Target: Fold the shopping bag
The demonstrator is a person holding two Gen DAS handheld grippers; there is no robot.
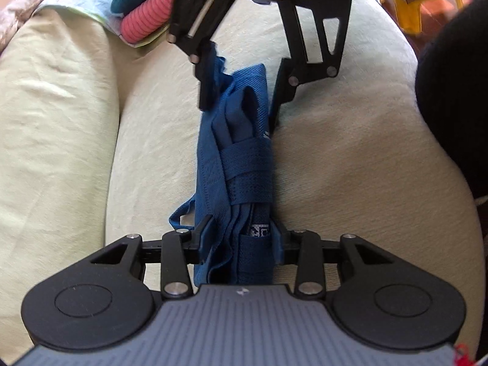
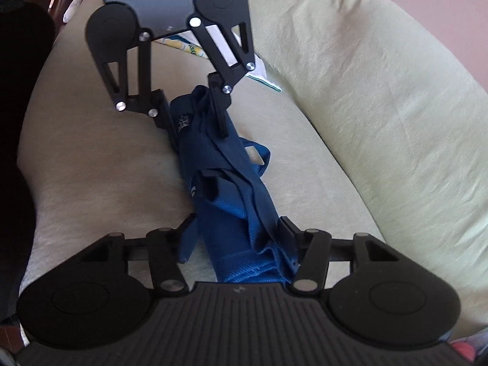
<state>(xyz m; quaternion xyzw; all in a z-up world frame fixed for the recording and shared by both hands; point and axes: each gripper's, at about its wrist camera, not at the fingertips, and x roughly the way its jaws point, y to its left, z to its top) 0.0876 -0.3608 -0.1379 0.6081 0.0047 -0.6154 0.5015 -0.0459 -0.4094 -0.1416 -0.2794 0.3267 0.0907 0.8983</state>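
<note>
Because the blue shopping bag (image 1: 235, 164) is already rolled into a long, narrow bundle with its own strap (image 1: 247, 164) wound around the middle, the main danger is that it loosens again. It lies on the pale green sofa cushion (image 1: 350, 158), stretched between the two tools. The left claw (image 1: 241, 241) is clenched on one end of the bundle, and its pads seem to press the cloth from both sides. At the other end the right claw (image 2: 238, 238) stands around the cloth, but I cannot tell if the pads truly press or only lie beside it. If that end is free and the left claw pulls or lifts, I think the strap may slide along the smooth weave and the roll may open. A small loop (image 1: 180, 216) sticks out beside the left claw and could catch on a finger. The fabric is a thin woven synthetic with a fine ribbed texture, soft and easily creased, while the strap is a darker, flatter band. The cushion looks plush, rounded and yielding, so it gives little support under the bundle.
</note>
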